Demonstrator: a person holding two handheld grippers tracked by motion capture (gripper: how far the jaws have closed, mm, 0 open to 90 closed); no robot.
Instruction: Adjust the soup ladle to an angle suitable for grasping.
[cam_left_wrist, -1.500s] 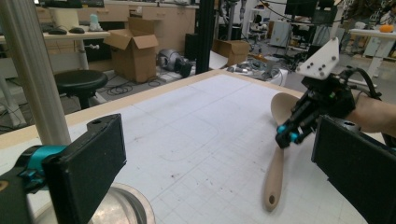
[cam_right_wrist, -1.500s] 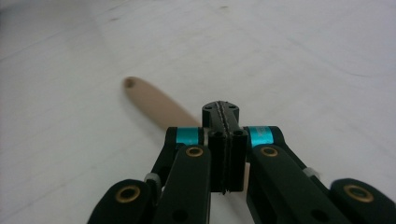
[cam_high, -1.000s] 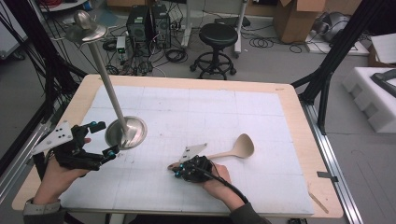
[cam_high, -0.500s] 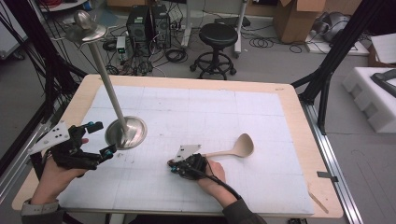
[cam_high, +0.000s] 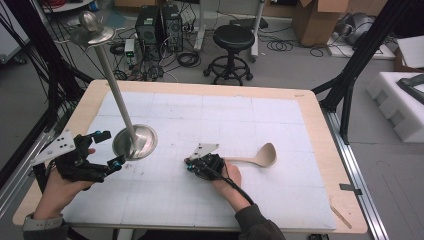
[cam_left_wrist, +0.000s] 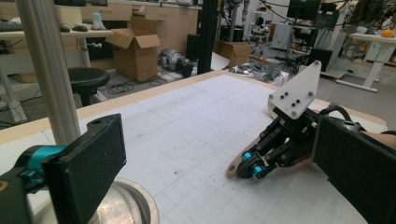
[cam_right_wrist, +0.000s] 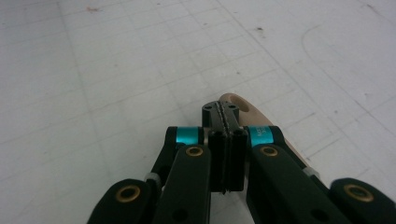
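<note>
Right tool (cam_high: 189, 164) has its jaws pressed together over the handle end of the pale wooden spoon (cam_high: 260, 156) lying on the white-gridded bench (cam_high: 240, 120), left tool (cam_high: 109, 149) spread beside the tall steel stand's round base (cam_high: 135, 141).

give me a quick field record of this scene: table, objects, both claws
table: wooden-edged table with a white gridded mat
stand: metal stand, round base on the mat's left part, tall pole rising from it
spoon: beige spoon lying flat, bowl toward the right
left claw: jaws open, beside the stand base, holding nothing
right claw: jaws closed over the spoon handle's end
</note>
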